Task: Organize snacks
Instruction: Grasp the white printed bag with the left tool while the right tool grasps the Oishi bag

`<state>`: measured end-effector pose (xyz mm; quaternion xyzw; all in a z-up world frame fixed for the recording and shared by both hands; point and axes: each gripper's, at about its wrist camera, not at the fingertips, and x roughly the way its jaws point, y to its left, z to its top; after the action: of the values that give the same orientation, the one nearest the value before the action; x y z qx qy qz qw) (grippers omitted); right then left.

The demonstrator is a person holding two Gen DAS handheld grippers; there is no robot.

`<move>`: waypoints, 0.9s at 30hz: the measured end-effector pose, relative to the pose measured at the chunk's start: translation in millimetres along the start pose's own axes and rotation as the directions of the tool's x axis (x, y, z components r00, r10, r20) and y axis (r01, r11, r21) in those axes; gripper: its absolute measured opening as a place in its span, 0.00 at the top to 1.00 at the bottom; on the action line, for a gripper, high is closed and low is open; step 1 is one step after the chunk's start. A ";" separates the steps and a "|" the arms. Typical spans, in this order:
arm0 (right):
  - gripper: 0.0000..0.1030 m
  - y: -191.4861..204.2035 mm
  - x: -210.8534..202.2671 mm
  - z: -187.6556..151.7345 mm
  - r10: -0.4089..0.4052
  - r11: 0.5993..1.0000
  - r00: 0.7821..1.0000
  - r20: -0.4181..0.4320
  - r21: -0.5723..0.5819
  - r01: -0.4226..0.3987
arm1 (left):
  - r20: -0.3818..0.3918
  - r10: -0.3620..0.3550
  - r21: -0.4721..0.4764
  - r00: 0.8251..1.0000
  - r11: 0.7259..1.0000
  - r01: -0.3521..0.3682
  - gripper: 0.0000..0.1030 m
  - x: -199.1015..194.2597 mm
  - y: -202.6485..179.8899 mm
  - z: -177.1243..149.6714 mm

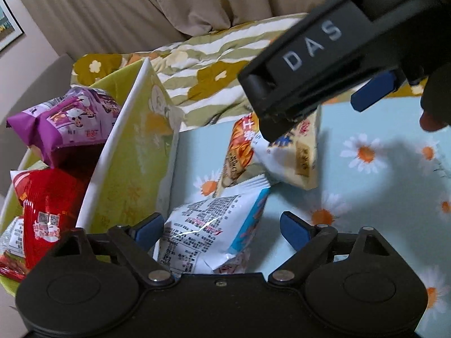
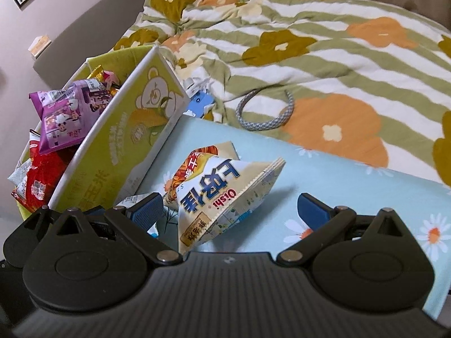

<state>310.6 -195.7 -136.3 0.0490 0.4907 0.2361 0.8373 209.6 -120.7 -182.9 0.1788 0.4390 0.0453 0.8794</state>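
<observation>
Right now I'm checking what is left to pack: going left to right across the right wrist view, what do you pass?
Purple snack pack → green box → Oishi bag → daisy-print cloth.

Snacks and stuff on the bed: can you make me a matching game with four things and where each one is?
Things:
1. purple snack bag
2. Oishi bag
3. grey-white hairband
4. white bag with small print

Places:
A. on the striped flowery blanket
B. between the left gripper's open fingers, on the blue daisy cloth
C. inside the yellow-green box
D. between the right gripper's open fingers, on the blue daisy cloth

Pairs: 1-C, 2-D, 3-A, 4-B
</observation>
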 end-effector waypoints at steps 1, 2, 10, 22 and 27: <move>0.00 -0.6 3.7 1.9 0.007 1.000 1.000 -0.003 -0.001 -0.007 | -0.006 0.007 0.001 1.000 1.000 -0.007 0.10 2.0 -0.1 -0.3; 0.00 -0.8 6.0 3.2 0.012 1.000 1.000 -0.003 -0.005 -0.012 | -0.013 0.016 0.002 1.000 1.000 -0.016 0.10 4.3 0.0 -0.6; 0.00 1.6 13.0 11.8 -0.028 0.993 1.000 -0.008 -0.118 0.027 | -0.112 0.026 0.005 0.993 1.000 -0.025 0.22 29.5 6.6 -0.9; 0.00 16.5 24.3 23.0 -0.036 0.951 0.999 -0.027 -0.308 0.025 | -0.144 -0.012 -0.054 0.989 0.999 0.005 0.39 37.8 26.3 -4.2; 0.00 25.3 28.2 29.5 -0.042 0.918 0.998 -0.045 -0.396 0.021 | -0.150 -0.019 -0.076 0.989 0.997 0.008 0.39 39.4 32.6 -2.9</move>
<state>338.2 -156.4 -135.7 -0.1352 0.4556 0.3182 0.8203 233.8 -80.2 -202.8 0.1386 0.5032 0.0693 0.8502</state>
